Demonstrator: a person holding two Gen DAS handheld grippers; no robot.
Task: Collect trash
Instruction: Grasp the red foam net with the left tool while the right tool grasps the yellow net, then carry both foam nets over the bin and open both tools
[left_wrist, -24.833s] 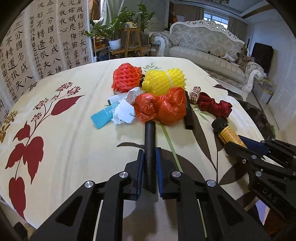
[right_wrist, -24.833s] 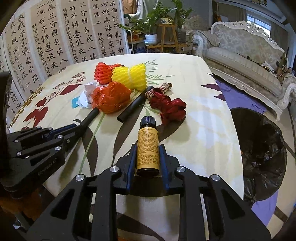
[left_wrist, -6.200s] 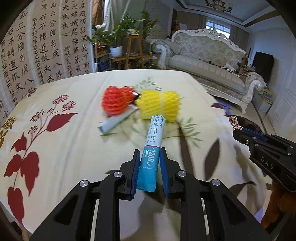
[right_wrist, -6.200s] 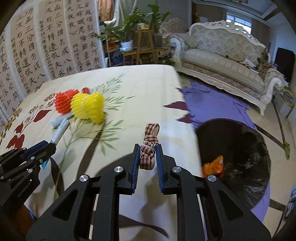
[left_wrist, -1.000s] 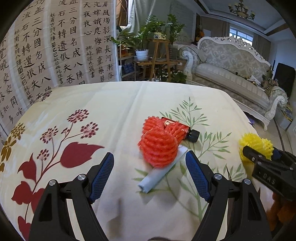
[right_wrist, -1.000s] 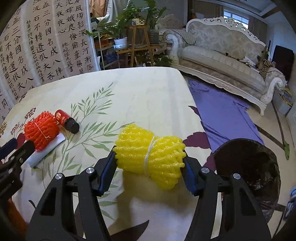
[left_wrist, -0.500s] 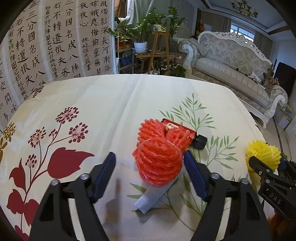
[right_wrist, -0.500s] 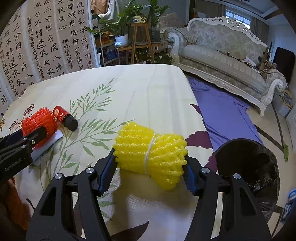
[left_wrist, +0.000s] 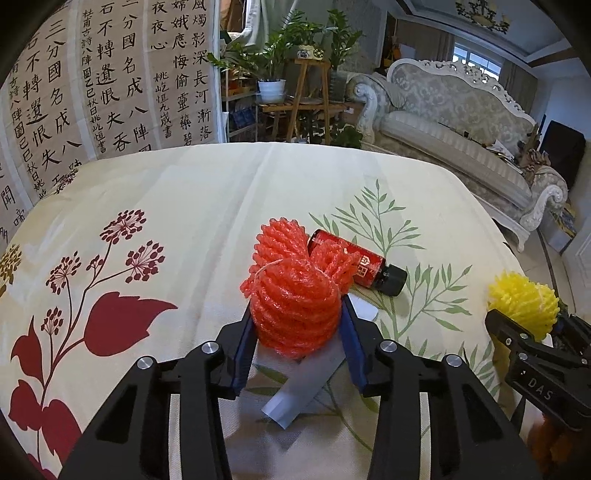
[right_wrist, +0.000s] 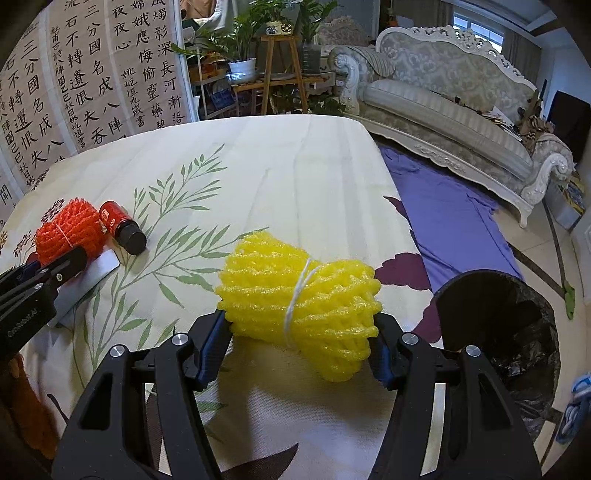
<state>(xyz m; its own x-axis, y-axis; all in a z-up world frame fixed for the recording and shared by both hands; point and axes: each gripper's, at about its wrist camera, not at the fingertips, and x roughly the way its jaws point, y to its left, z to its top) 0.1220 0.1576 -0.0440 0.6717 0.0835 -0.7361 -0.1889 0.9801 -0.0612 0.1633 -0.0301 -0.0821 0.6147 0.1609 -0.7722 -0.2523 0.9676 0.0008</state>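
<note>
My left gripper (left_wrist: 297, 332) is shut on an orange foam net bundle (left_wrist: 291, 291), its pads pressing both sides, on the flowered tablecloth (left_wrist: 177, 206). A grey packet (left_wrist: 303, 384) lies under the bundle and a small red bottle with a black cap (left_wrist: 364, 267) lies just behind it. My right gripper (right_wrist: 301, 343) is shut on a yellow foam net bundle (right_wrist: 299, 302) tied with white string, near the table's right edge. The yellow bundle also shows in the left wrist view (left_wrist: 522, 302), and the orange one in the right wrist view (right_wrist: 66, 230).
A black-lined trash bin (right_wrist: 498, 328) stands on the floor to the right of the table, beside a purple cloth (right_wrist: 454, 221). A sofa (right_wrist: 450, 122), a plant stand (right_wrist: 280, 74) and a calligraphy screen (left_wrist: 96, 81) stand beyond the table.
My left gripper has moved forward around the orange bundle and its jaws have closed onto it. My right gripper keeps its hold on the yellow bundle, almost unmoved.
</note>
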